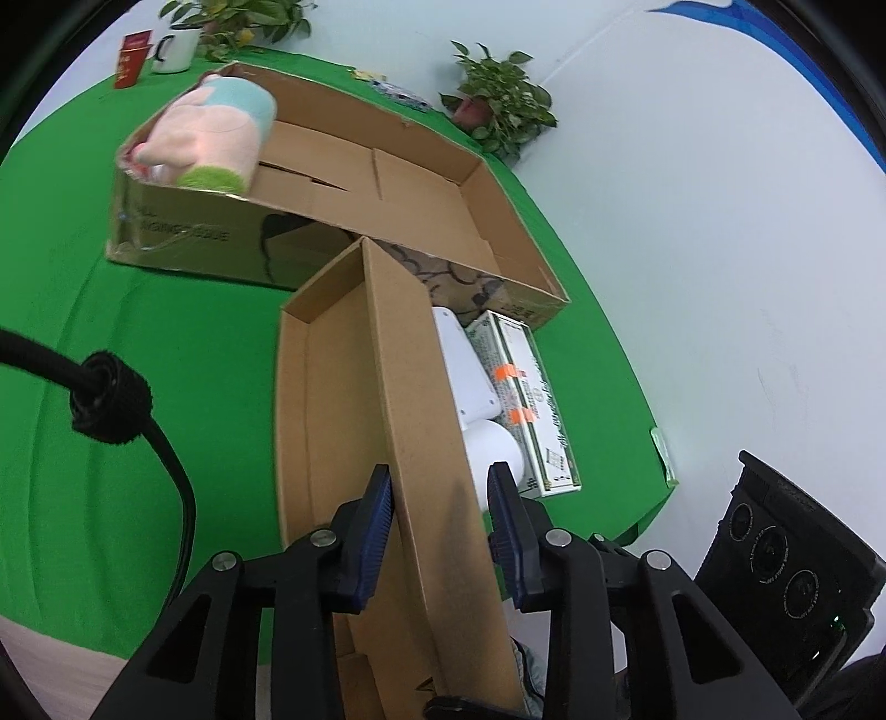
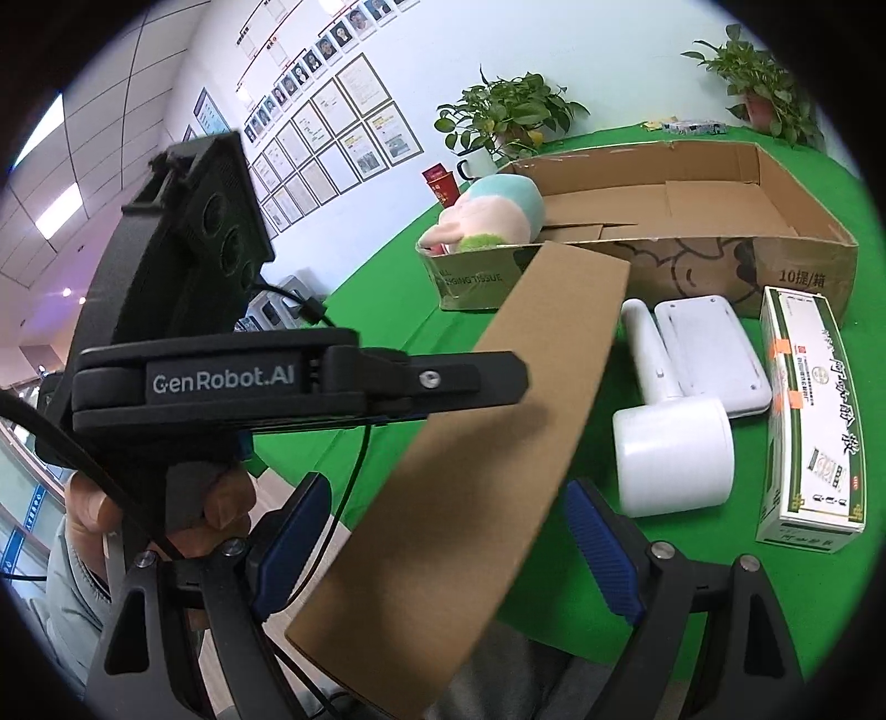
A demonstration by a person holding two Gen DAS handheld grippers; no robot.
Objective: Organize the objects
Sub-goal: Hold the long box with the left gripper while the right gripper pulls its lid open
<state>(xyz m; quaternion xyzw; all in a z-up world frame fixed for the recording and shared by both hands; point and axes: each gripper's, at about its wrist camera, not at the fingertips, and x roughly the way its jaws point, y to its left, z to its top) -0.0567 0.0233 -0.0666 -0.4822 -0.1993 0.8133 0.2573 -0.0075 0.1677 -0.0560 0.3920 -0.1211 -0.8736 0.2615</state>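
Note:
A long shallow cardboard tray (image 1: 343, 421) is lifted off the green table, tilted. My left gripper (image 1: 440, 520) straddles its right side wall with the jaws a little apart from the wall. In the right wrist view the tray's outer wall (image 2: 476, 443) fills the middle, and my right gripper (image 2: 443, 548) is open beneath it. The left gripper's body (image 2: 299, 382) shows there too. A white hair dryer (image 2: 664, 421), a white flat device (image 2: 709, 349) and a green-and-white box (image 2: 808, 410) lie on the table. A large cardboard box (image 1: 387, 183) holds a pink plush toy (image 1: 216, 133).
Two potted plants (image 1: 498, 105) (image 2: 504, 116) stand at the table's far edge by the white wall. A red cup (image 1: 133, 58) and a white mug (image 1: 174, 47) stand behind the large box. A black cable (image 1: 166, 443) hangs at left.

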